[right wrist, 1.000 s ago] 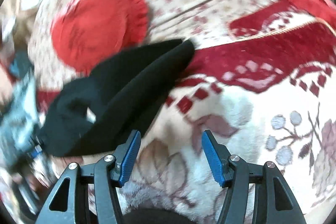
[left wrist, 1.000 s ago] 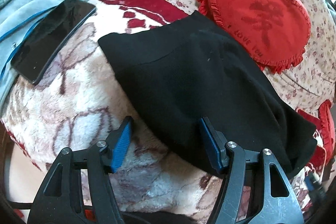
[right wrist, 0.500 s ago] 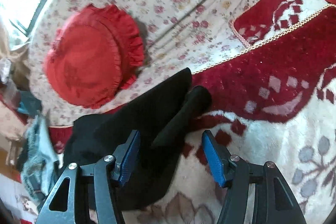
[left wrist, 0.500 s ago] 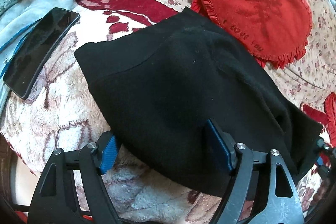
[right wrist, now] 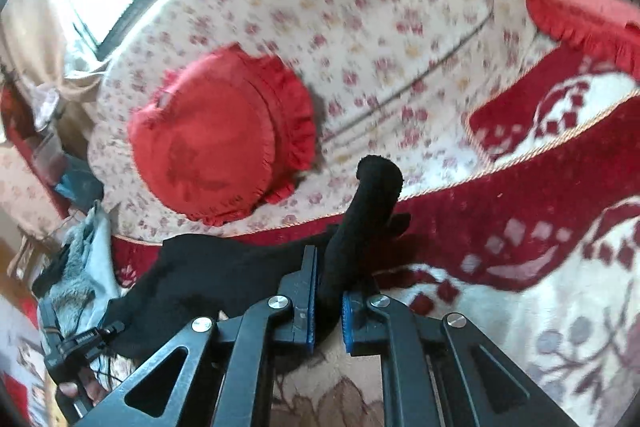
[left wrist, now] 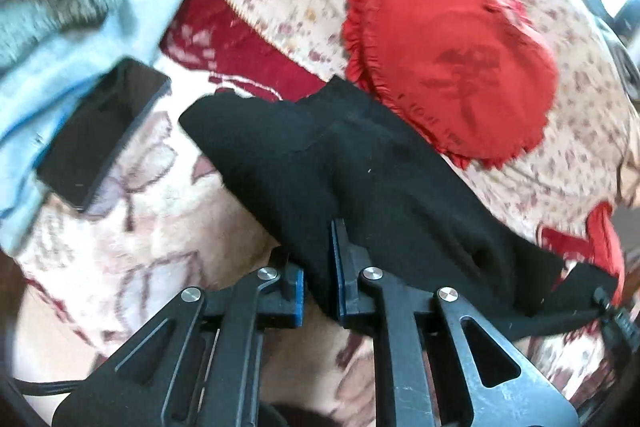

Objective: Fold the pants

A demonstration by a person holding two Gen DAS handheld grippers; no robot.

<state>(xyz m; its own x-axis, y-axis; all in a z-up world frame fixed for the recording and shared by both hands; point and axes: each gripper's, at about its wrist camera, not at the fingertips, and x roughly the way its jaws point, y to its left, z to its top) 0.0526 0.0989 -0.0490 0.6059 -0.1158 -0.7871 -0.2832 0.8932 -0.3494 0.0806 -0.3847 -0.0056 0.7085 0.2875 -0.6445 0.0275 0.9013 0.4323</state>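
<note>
Both grippers, left (left wrist: 320, 267) and right (right wrist: 329, 291), pinch the black pants (left wrist: 360, 167), which probably stretch lengthwise between their fingers.

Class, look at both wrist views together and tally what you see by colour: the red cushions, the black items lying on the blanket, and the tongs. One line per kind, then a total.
Red cushions: 2, heart cushion and frilled cushion
Black items: 2, pants and phone
Tongs: 2, left tongs and right tongs, each clamped on the pants
Total: 6
</note>
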